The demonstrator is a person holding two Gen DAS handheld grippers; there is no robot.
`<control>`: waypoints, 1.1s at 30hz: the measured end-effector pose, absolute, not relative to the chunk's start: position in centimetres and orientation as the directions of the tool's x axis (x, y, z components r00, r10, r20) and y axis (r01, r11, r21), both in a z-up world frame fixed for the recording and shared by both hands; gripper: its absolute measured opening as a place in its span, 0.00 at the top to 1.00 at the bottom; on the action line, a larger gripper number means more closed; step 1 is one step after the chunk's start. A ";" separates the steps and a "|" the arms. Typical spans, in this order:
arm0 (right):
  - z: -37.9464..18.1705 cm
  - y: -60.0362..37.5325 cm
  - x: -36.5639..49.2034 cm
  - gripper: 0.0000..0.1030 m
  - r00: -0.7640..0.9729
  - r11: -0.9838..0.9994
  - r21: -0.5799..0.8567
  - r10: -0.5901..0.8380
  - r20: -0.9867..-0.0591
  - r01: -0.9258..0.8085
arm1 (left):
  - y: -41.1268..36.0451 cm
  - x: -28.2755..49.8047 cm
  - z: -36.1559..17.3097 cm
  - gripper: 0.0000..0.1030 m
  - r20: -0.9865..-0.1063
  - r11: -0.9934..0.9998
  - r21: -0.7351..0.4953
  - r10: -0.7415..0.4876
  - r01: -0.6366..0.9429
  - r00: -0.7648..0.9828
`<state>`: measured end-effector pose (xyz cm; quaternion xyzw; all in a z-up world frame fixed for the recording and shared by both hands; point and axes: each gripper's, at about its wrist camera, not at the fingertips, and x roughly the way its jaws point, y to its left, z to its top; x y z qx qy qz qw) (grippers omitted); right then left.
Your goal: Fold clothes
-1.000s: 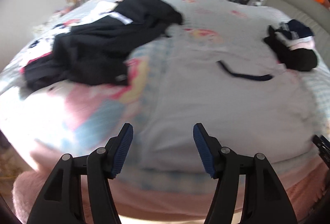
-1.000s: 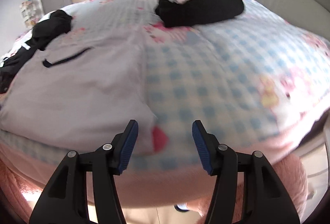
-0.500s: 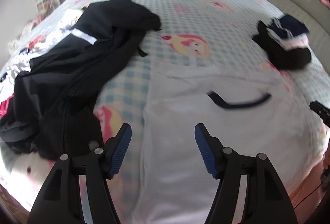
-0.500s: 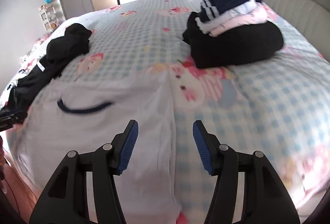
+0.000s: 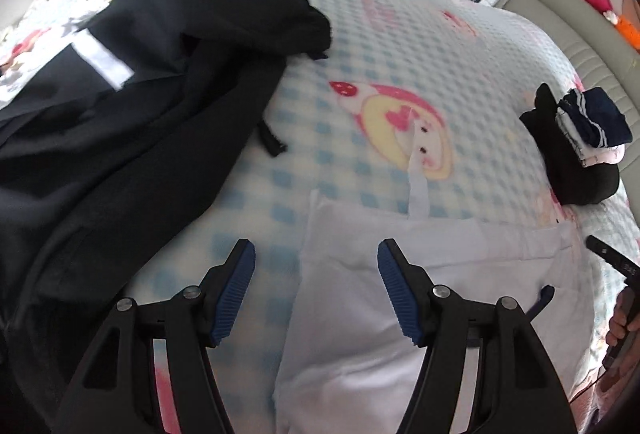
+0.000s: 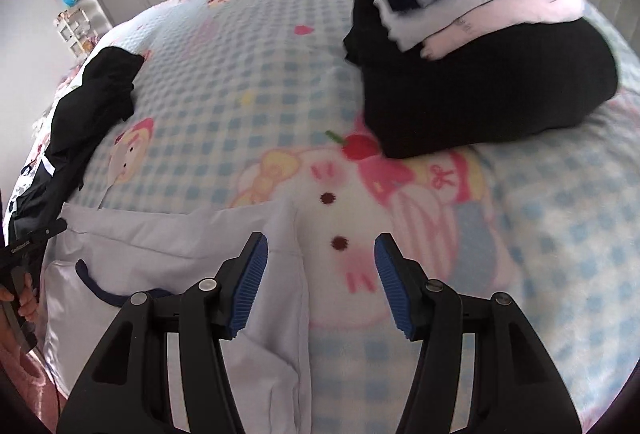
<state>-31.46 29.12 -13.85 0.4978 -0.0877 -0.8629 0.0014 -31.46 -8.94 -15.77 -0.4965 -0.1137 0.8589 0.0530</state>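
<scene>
Two claws: left claw (image 5: 316, 290) and right claw (image 6: 318, 280) are held apart, nothing clamped.
White garment (image 5: 360, 314): spread beneath both claws.
Folded stack (image 6: 480, 54): beyond right claw.

A smooth white cloth garment (image 5: 400, 298) lies on a soft, waffle-textured checked blanket (image 5: 400, 46). Matt black fabric clothes (image 5: 132, 106) fill the left. Gripper pads (image 6: 250, 288) look ribbed blue rubber on black plastic.
</scene>
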 end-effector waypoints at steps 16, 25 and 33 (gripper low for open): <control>-18.5 27.7 -36.2 0.91 -0.408 -0.959 0.277 -0.275 -0.870 0.056 | -8.9 -34.1 -16.7 0.95 -0.833 -0.950 -0.312 0.271 0.006 -0.482; -11.4 26.8 -30.2 0.94 -0.584 -0.949 0.258 -0.315 -0.748 0.181 | -9.6 -29.0 -10.2 0.96 -0.736 -0.948 -0.308 0.287 -0.073 -0.613; -6.4 24.2 -19.1 0.94 -0.712 -0.943 0.176 -0.328 -0.621 0.281 | -11.8 -19.0 -5.5 0.97 -0.655 -0.959 -0.267 0.255 -0.098 -0.711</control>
